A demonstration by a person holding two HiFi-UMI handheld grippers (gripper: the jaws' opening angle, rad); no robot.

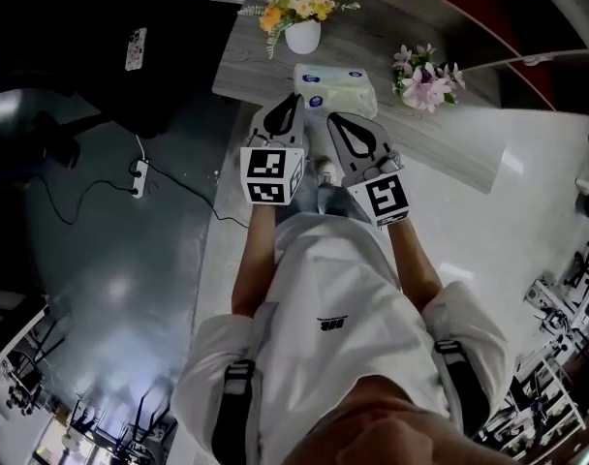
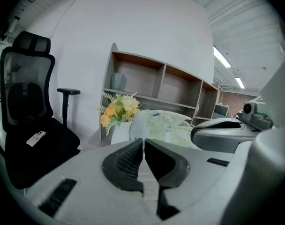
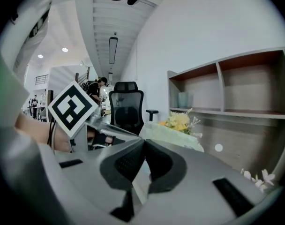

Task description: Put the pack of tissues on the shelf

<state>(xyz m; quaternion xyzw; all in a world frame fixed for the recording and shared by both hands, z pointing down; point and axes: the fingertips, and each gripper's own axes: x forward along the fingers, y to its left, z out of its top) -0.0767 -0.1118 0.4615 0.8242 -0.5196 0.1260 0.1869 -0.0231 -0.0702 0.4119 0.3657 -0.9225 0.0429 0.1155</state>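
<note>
White shirt (image 1: 324, 303) nearest, forearms stretched forward. Left gripper (image 1: 294, 100) and right gripper (image 1: 333, 120) side by side, tips over near edge of table (image 1: 445, 141). Both pinched shut, empty. Pack of tissues (image 1: 335, 87) flat on table just ahead of tips, between vase of yellow flowers (image 1: 302, 33) and pink flowers (image 1: 425, 77). Shelf (image 2: 162, 85) behind table. Black chair (image 1: 159, 61) off left corner.

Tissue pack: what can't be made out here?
- Tissue pack print: too small to read, head view.
- Its near base: hidden behind left gripper in the left gripper view, and behind right gripper in the right gripper view.
- Pale object on shelf: too blurred to identify, left gripper view.
</note>
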